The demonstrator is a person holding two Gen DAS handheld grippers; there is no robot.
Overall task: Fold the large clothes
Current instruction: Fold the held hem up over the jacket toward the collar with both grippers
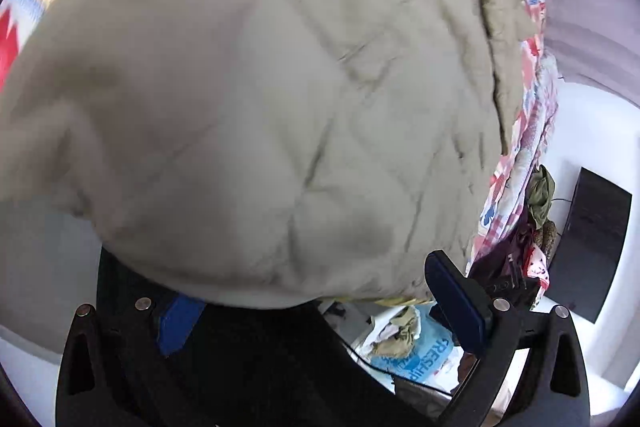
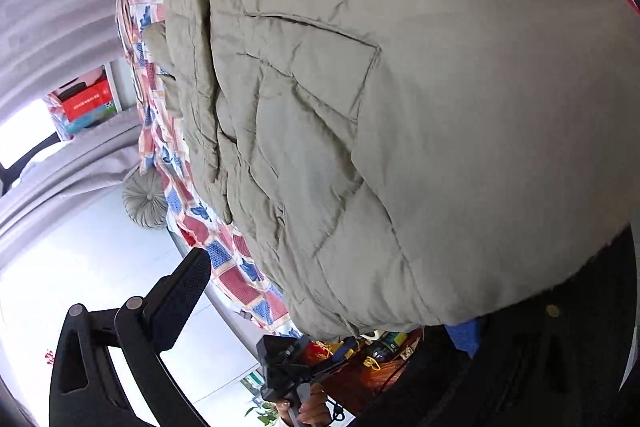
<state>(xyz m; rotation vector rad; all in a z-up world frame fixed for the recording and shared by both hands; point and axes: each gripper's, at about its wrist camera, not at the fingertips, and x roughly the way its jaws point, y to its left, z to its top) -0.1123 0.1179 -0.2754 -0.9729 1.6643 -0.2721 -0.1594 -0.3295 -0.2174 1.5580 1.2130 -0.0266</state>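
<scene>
A beige quilted jacket [image 1: 260, 107] fills most of both views and lies on a bed with a red, blue and white patchwork cover [image 1: 528, 99]. My left gripper [image 1: 316, 311] is open at the jacket's near edge. The padded cloth drapes over its left finger, and the right blue pad [image 1: 456, 303] stands bare. In the right wrist view the jacket [image 2: 420, 107] shows a patch pocket and folded layers at the left. My right gripper [image 2: 320, 319] is open too, its right finger buried under the hem and its left finger [image 2: 180, 299] bare.
The patchwork cover [image 2: 152, 7] hangs off the bed edge beside a round grey cushion [image 2: 146, 199]. A hand [image 2: 312, 407] holds the other gripper below the jacket. A black box [image 1: 592, 243] and a blue bag [image 1: 416, 351] sit on the white floor.
</scene>
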